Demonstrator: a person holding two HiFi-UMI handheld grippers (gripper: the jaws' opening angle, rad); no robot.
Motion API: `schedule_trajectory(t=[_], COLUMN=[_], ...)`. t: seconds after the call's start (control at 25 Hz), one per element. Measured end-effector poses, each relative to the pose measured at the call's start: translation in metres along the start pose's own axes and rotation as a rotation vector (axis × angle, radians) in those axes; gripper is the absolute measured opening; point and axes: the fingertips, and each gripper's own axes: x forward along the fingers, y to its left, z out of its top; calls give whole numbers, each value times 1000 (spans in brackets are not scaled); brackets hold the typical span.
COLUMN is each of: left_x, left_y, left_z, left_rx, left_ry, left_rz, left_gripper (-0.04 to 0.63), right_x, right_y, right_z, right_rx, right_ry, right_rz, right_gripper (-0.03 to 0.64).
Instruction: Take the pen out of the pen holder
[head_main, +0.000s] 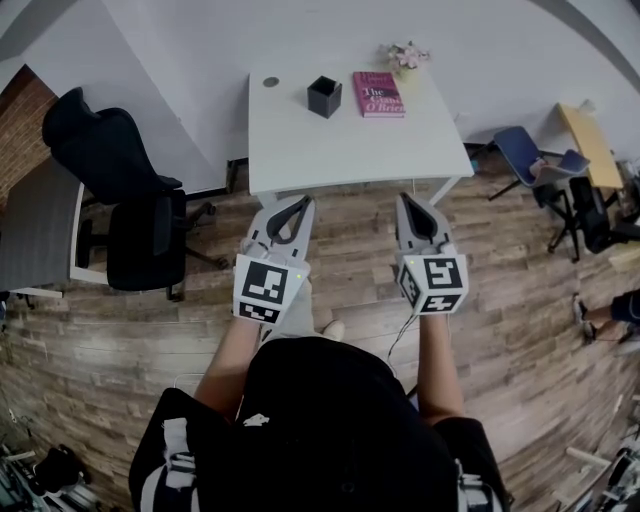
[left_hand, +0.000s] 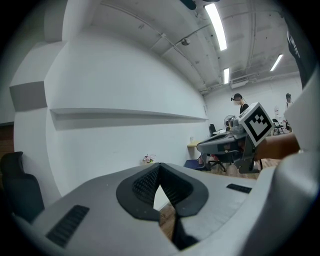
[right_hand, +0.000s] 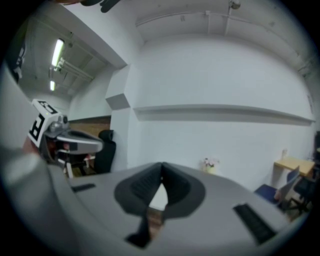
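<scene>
The black square pen holder (head_main: 323, 96) stands on the white table (head_main: 300, 150), toward its far side; I cannot make out a pen in it from here. Both grippers hover over the wood floor just short of the table's near edge, well away from the holder. My left gripper (head_main: 302, 204) is shut with nothing between its pads (left_hand: 150, 181). The right gripper (head_main: 408, 199) is likewise shut and empty, its tips meeting in the right gripper view (right_hand: 162, 167). Neither gripper view shows the holder.
A red book (head_main: 378, 94) lies right of the holder, a small pot of flowers (head_main: 405, 55) behind it, a small round object (head_main: 270, 81) at the table's far left. A black office chair (head_main: 140, 215) stands left, blue chairs (head_main: 535, 160) right.
</scene>
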Motion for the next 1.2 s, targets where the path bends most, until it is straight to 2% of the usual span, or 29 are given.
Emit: schedule_trajectory(t=[0.36,0.64,1.2], left_x=[41,96,181], left_y=[40,80,170], left_z=[-13,-13,-12], left_rx=[-10,-15,-24], left_ry=[23,23,43], left_rz=[4,-10,-47], left_gripper=[18,18,18], right_x=[57,115,235], right_y=[-13,-38,-60], right_z=[-3,0,27], right_rx=[1,-2,0], right_ry=[21,34,66], right_rz=[8,-11,-36], right_gripper=[34,34,34])
